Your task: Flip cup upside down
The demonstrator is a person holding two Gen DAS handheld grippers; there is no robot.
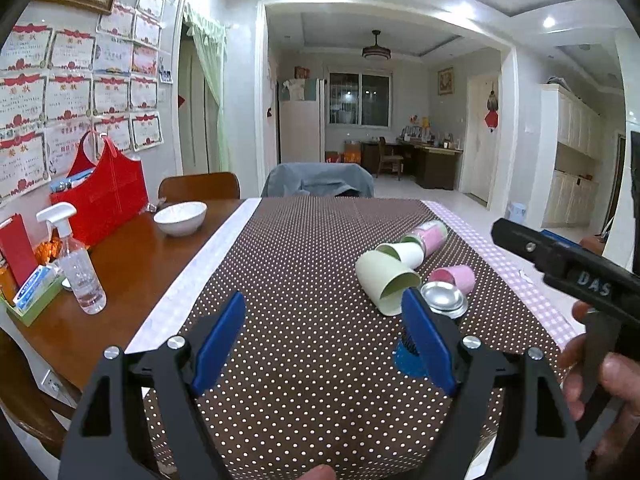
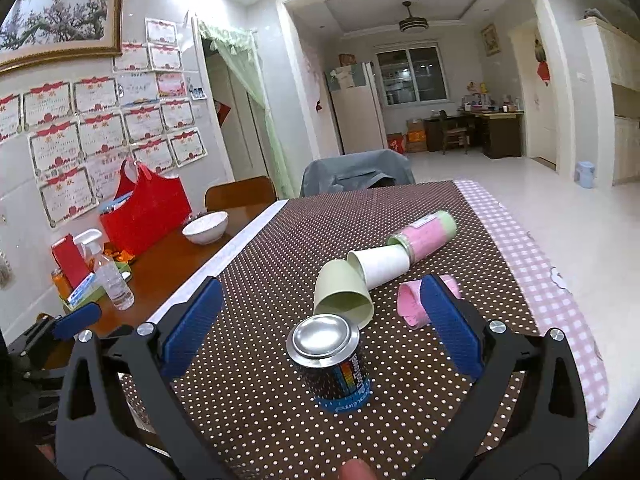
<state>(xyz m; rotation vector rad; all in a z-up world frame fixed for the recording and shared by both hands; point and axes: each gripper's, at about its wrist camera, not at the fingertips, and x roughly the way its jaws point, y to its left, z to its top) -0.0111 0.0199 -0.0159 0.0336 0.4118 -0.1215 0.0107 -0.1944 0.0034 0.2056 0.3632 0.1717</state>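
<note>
Three cups lie on their sides on the dotted brown tablecloth: a pale green cup, a white cup and a pink cup. A blue can stands upside down in front of them. My left gripper is open and empty, with its right finger in front of the can. My right gripper is open and empty, with the can and green cup between and beyond its fingers.
A pink and green jar lies behind the white cup. On the bare wood to the left are a white bowl, a spray bottle and a red bag. Chairs stand at the far edge.
</note>
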